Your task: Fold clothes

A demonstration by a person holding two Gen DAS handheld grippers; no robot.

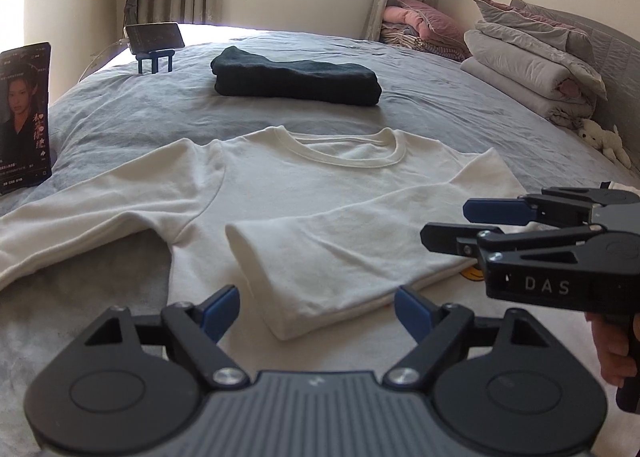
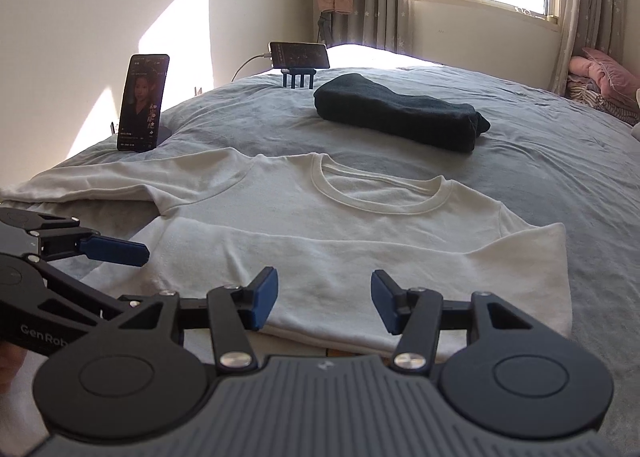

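A white long-sleeved shirt (image 1: 320, 193) lies flat on the grey bed cover (image 1: 460, 109), collar toward the window; one sleeve is folded across the chest, its cuff near the hem, while the other sleeve (image 1: 88, 217) stretches out sideways toward a phone (image 1: 25, 117) propped at the bed's edge; beyond the collar sits a dark folded garment (image 1: 296, 79), well apart from the shirt, and behind it a second phone (image 1: 155, 36) on a small blue stand; folded bedding (image 1: 532, 69) is piled at the head of the bed; the left gripper (image 1: 317, 311) hangs over the hem with its jaws spread wide and nothing between them; the right gripper (image 2: 324, 297) hovers over the hem too, its jaws moderately apart and likewise empty.
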